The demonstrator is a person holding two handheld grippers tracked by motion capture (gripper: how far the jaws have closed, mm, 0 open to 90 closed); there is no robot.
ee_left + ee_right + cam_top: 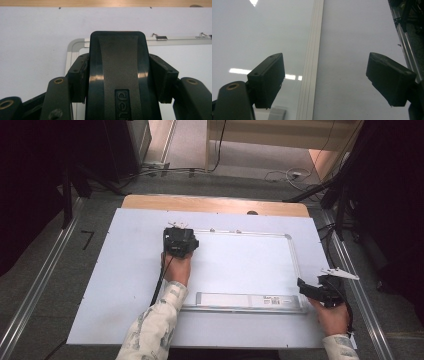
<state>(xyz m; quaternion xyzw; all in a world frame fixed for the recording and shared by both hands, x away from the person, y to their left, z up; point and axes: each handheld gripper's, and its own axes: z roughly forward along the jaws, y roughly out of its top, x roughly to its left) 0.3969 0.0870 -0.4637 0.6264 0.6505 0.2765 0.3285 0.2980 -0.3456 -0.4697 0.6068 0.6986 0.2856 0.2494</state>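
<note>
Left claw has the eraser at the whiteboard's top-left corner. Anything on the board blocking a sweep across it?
Nothing visible. The left claw is shut on the black eraser; the whiteboard surface looks bare. The right claw is open over the board's right frame edge, off the surface.

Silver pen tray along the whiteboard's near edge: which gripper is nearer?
Right. The right gripper sits just off the silver pen tray's right end. The left gripper, shut on a black eraser, is at the whiteboard's far-left corner.
</note>
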